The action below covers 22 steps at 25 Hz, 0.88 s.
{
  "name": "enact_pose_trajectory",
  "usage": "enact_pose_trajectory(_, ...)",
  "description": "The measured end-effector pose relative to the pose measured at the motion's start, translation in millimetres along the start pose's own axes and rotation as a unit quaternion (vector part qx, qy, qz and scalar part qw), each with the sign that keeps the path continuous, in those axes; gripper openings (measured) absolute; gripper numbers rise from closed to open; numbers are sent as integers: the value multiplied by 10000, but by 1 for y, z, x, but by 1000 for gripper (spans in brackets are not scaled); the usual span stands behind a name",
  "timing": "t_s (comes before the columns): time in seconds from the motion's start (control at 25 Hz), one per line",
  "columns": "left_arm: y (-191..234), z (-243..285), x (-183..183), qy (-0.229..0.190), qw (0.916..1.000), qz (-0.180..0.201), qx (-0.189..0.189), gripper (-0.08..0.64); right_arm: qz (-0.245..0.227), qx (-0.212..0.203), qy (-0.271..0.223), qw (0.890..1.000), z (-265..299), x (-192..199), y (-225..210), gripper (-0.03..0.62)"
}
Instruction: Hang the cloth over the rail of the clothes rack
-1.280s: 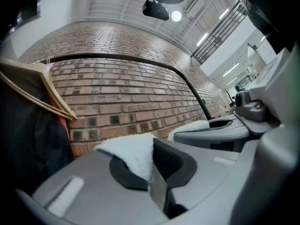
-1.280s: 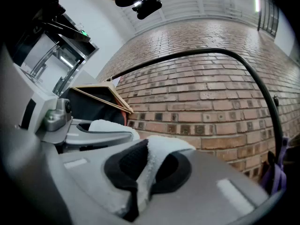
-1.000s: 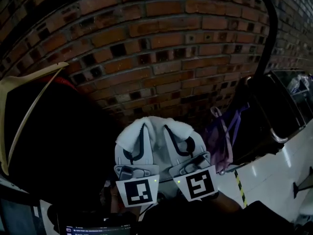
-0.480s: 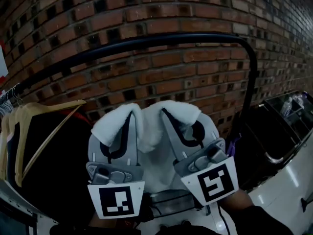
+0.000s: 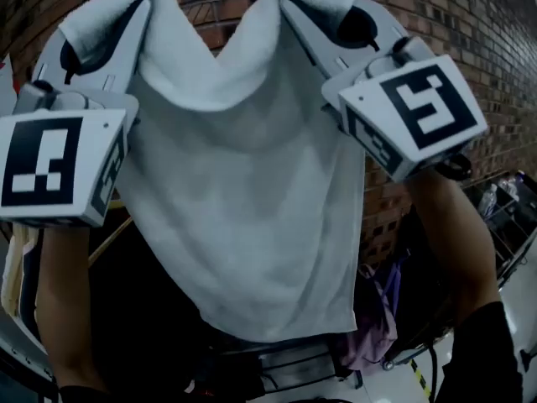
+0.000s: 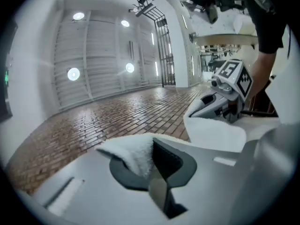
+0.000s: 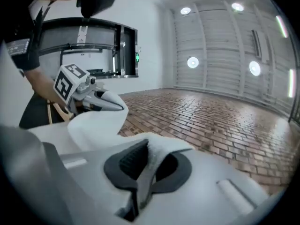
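Left tool (image 5: 101, 32): jaws pinched together on one top corner of the cloth (image 5: 243, 191), with a tuft of towelling showing between the pads.
Right tool (image 5: 327, 19): clamped the same way on the other top corner.
Cloth: white towelling, held high in front of the brick wall (image 5: 403, 7). Its top edge sags in a shallow V between the two grips, and the rest hangs free and fairly flat.
Rail: not seen in any view, so its place against the brick wall cannot be told.
Hanger (image 5: 15, 267): pale, with dark clothing, low at the left end of the brick wall.
Step in hand (judged): the lift. The cloth is spread and raised but not yet draped.
Next move (judged): calls for carrying both corners level toward the brick wall and across the rail, keeping the spread. The cloth then needs lowering until a good part hangs on each side, and only then should both grips loosen.
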State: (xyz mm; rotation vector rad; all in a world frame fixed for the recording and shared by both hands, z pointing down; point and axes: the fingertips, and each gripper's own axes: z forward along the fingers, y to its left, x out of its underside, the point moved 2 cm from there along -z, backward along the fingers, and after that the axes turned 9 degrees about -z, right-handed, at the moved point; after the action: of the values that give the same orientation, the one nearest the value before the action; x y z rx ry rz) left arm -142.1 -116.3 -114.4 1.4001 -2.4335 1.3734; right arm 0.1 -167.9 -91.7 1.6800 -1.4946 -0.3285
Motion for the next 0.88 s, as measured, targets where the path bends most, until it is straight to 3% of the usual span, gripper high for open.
enact_pose_trajectory(0.12,45,44,-3,65,9972,571,-486,15,-634,-71,358,9973,51,12,-34,11)
enact_pose_trajectory(0.24,72,81,32,690,9868,1249,-763,15,-1356,-732,939,9836,99,40,-34,11)
enact_pose_trajectory(0.28,70,91,52,1004,9813,1508,-652,15,-1619,-1164,1216,9723,111,57,-22,11)
enact_pose_trajectory(0.32,62,99,79,1400,9737,1761,-372,15,-1940,-1674,1559,9539,117,79,-4,11)
enact_pose_trajectory(0.36,45,104,112,1867,9623,1973,103,15,-2288,-2239,1938,9273,119,105,17,11)
enact_pose_trajectory(0.4,23,104,147,2367,9453,2118,746,15,-2578,-2838,2293,8947,116,132,42,11)
enact_pose_trajectory(0.44,-3,99,182,2851,9216,2176,1485,15,-2745,-3426,2574,8608,109,156,67,11)
enact_pose_trajectory(0.48,-28,91,213,3280,8932,2127,2220,15,-2763,-3959,2767,8309,99,176,90,11)
enact_pose_trajectory(0.52,-50,80,238,3628,8657,1939,2853,15,-2624,-4407,2897,8080,88,191,110,11)
enact_pose_trajectory(0.56,-65,70,255,3890,8432,1622,3339,15,-2365,-4747,2994,7931,80,201,124,12)
enact_pose_trajectory(0.64,-82,52,275,4277,8026,1006,4036,15,-1846,-5141,3175,7751,71,213,135,12)
enact_pose_trajectory(0.68,-88,40,285,4524,7743,805,4350,15,-1595,-5317,3298,7636,66,219,137,12)
enact_pose_trajectory(0.76,-102,12,303,5107,7055,258,4907,18,-875,-5753,3553,7316,49,225,149,12)
enact_pose_trajectory(0.8,-109,-1,307,5327,6767,-122,5081,23,-487,-5939,3634,7161,42,228,156,12)
enact_pose_trajectory(0.84,-114,-9,309,5488,6569,-451,5151,37,-169,-6066,3695,7038,37,231,161,14)
enact_pose_trajectory(0.88,-116,-14,311,5602,6454,-669,5149,91,52,-6142,3759,6938,34,234,164,16)
